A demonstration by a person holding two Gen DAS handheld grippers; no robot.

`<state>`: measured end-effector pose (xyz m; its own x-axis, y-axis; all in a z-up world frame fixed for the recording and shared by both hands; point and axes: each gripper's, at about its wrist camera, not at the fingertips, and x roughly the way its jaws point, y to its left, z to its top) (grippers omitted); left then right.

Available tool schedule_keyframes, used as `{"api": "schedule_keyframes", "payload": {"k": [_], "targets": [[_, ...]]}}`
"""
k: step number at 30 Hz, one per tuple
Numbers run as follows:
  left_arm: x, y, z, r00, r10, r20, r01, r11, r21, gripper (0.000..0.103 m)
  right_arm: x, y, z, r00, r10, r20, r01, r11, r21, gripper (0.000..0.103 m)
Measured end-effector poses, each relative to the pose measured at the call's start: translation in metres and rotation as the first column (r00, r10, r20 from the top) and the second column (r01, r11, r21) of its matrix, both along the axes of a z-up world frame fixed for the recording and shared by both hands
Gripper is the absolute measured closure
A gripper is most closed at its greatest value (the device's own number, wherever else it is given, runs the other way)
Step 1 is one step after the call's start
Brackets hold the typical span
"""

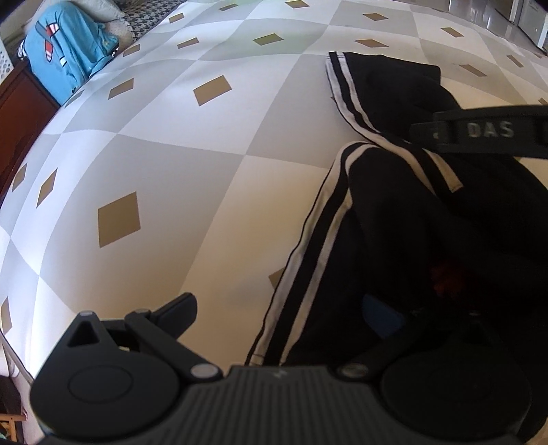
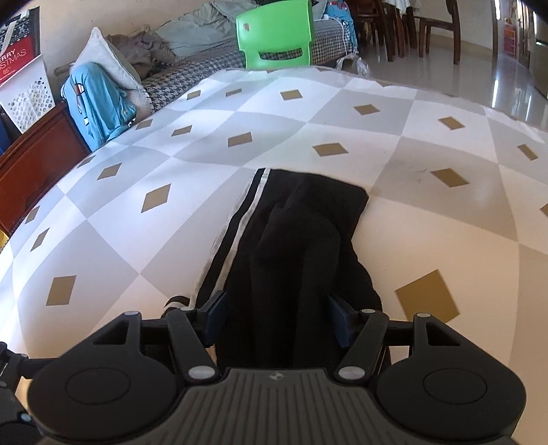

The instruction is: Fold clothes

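Black trousers (image 1: pixel 394 212) with white side stripes lie in loose folds on the checked tablecloth (image 1: pixel 171 171), at the right of the left wrist view. My left gripper (image 1: pixel 281 311) is open. Its left finger (image 1: pixel 181 306) rests over bare cloth, and its right finger is mostly hidden under the trousers' edge, only a blue pad showing. In the right wrist view the trousers (image 2: pixel 294 212) stretch away from me. A thick bunch of them fills the gap between the blue pads of my right gripper (image 2: pixel 277 308), which is shut on it. The right gripper (image 1: pixel 479 131) also shows above the trousers in the left wrist view.
A green plastic chair (image 2: pixel 277 34) stands at the table's far edge. A houndstooth couch (image 2: pixel 191 72) with pillows and a light-blue garment (image 2: pixel 96 102) lies far left, beside a dark wooden cabinet (image 2: pixel 30 171) and a white perforated basket (image 2: pixel 27 99). Wooden dining chairs (image 2: pixel 435 27) stand far right.
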<state>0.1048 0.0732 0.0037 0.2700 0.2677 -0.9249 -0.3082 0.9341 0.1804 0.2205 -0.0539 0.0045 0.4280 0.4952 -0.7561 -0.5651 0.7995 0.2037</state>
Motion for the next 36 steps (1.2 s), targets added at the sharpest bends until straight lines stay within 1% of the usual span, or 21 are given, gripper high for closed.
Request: {"api": "schedule_keyframes", "payload": {"k": [1, 2, 3, 4, 7, 11, 17, 23, 26, 30, 33, 36], "targets": [[0.0, -0.001, 0.0, 1.0, -0.002, 0.0, 0.002, 1.0, 0.002, 0.0, 0.001, 0.001, -0.001, 1.0, -0.001, 0.002, 0.001, 1.0, -0.004, 0.053], [0.0, -0.001, 0.0, 1.0, -0.003, 0.0, 0.003, 1.0, 0.003, 0.0, 0.001, 0.002, -0.003, 1.0, -0.004, 0.001, 0.004, 1.0, -0.011, 0.06], [0.0, -0.002, 0.0, 1.0, -0.003, 0.001, 0.003, 1.0, 0.002, 0.0, 0.002, 0.002, -0.004, 1.0, -0.009, -0.002, 0.009, 1.0, -0.016, 0.071], [0.001, -0.002, 0.0, 1.0, -0.003, 0.002, 0.003, 1.0, 0.0, 0.0, 0.003, 0.002, -0.005, 1.0, -0.012, -0.005, 0.012, 1.0, -0.017, 0.079], [0.002, -0.002, 0.0, 1.0, 0.004, 0.007, -0.004, 1.0, -0.008, 0.0, 0.002, 0.0, -0.003, 1.0, -0.017, 0.004, 0.017, 1.0, -0.002, 0.09], [0.004, -0.002, 0.0, 1.0, 0.012, 0.016, -0.012, 1.0, -0.011, 0.0, -0.001, -0.004, 0.009, 1.0, -0.016, 0.025, 0.015, 0.999, 0.031, 0.094], [0.006, -0.001, 0.0, 0.999, 0.031, 0.032, -0.03, 0.999, -0.009, 0.0, -0.008, -0.014, 0.041, 0.998, -0.011, 0.054, 0.004, 0.991, 0.13, 0.094], [0.009, 0.003, 0.0, 0.997, 0.057, 0.048, -0.056, 0.998, -0.003, 0.0, -0.031, -0.02, 0.078, 0.995, 0.038, 0.097, -0.058, 0.975, 0.213, 0.094], [0.009, 0.008, -0.001, 0.994, 0.09, 0.056, -0.089, 0.996, -0.014, 0.0, -0.044, -0.022, 0.096, 0.99, 0.065, 0.122, -0.093, 0.965, 0.247, 0.094], [0.01, 0.019, 0.001, 0.987, 0.146, 0.061, -0.144, 0.989, -0.031, 0.0, -0.066, -0.024, 0.117, 0.981, 0.109, 0.161, -0.15, 0.951, 0.269, 0.094], [0.008, 0.029, 0.004, 0.979, 0.188, 0.078, -0.186, 0.982, -0.02, 0.0, -0.083, -0.028, 0.128, 0.973, 0.143, 0.182, -0.19, 0.942, 0.276, 0.094], [0.006, 0.037, 0.007, 0.973, 0.211, 0.093, -0.21, 0.977, -0.019, 0.0, -0.101, -0.03, 0.131, 0.962, 0.187, 0.199, -0.235, 0.937, 0.258, 0.094]]}}
